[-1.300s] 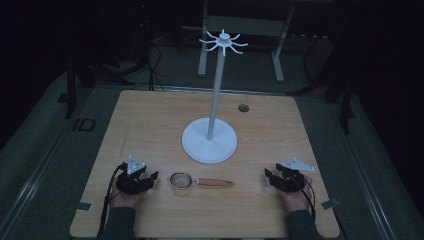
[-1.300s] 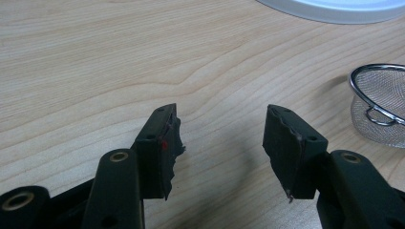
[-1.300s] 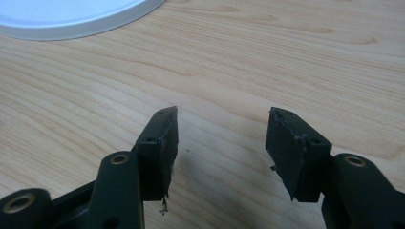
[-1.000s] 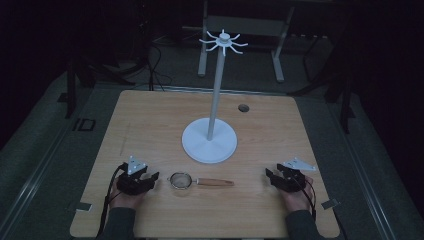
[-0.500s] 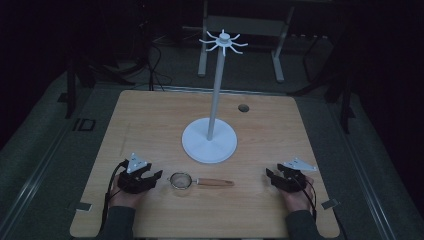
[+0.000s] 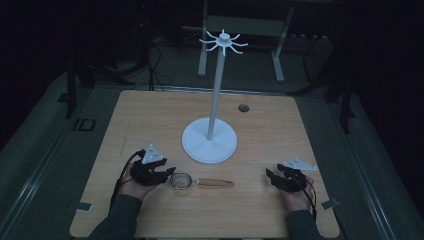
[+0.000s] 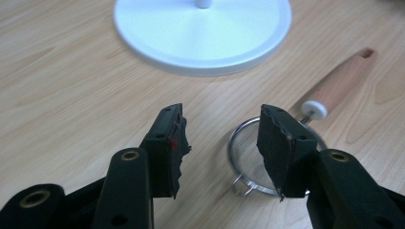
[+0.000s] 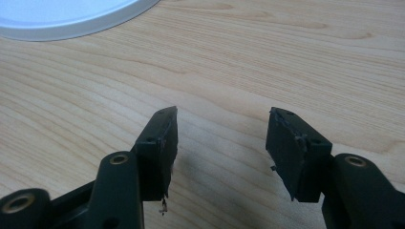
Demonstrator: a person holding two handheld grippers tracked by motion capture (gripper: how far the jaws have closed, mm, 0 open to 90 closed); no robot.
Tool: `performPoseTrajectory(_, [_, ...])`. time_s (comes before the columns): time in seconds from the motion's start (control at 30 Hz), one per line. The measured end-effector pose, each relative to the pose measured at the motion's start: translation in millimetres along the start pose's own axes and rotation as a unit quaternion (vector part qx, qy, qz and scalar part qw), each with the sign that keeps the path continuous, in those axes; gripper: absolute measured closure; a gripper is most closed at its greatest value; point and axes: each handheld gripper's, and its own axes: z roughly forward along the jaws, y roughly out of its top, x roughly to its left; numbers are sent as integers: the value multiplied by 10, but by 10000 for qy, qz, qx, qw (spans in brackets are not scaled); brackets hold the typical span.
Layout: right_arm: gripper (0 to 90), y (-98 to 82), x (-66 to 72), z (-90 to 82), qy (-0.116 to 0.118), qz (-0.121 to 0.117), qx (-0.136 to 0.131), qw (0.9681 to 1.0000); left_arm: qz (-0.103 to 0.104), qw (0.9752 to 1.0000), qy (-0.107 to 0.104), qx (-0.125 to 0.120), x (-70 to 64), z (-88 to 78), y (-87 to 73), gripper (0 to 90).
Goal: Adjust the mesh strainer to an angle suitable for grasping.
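Observation:
A small metal mesh strainer (image 6: 181,180) with a wooden handle (image 6: 216,182) lies near the table's front, handle pointing right. My left gripper (image 6: 161,173) hovers just left of it. Its jaws are open and have just been closing. In the left gripper view the strainer bowl (image 7: 244,155) lies on the table partly behind the right-hand jaw, and neither pad presses on it. My right gripper (image 6: 271,178) rests at the front right, open over bare wood (image 8: 222,138). A white hook stand (image 6: 214,105) rises from its round base (image 6: 209,142) at mid-table.
The wooden table (image 6: 150,110) has a small round hole (image 6: 243,107) at the back right. The stand's hooks (image 6: 223,42) spread high above the top. The base's edge (image 8: 71,19) reaches the right gripper view's upper left. Dark floor, cables and metal legs surround the table.
My left gripper has lifted a little and shifted right toward the strainer, with its jaws narrower. The right gripper and the strainer have kept still.

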Motion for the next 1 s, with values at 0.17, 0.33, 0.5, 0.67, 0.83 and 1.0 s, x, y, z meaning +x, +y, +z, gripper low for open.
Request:
performPoseTrajectory(0.17, [441, 0, 0, 1, 1, 2, 9, 10000, 309, 9993, -123, 140, -81, 83, 137, 531])
performPoseTrajectory(0.33, [438, -2, -14, -1, 10, -8, 4, 10000, 539, 9978, -266, 285, -177, 185, 274, 545])
performPoseTrajectory(0.5, [438, -4, -23, -4, 13, 16, 17, 10000, 719, 9958, -394, 401, -282, 295, 364, 538])
performPoseTrajectory(0.67, [438, -4, -25, -3, 19, 9, 27, 10000, 1015, 9914, -548, 610, -422, 453, 447, 539])
performPoseTrajectory(0.83, [437, -4, -26, -2, 30, 10, 29, 10000, 1237, 9865, -702, 809, -544, 587, 512, 555])
performPoseTrajectory(1.0, [436, -5, -29, -3, 43, 25, 39, 10000, 1460, 9806, -854, 991, -642, 701, 566, 567])
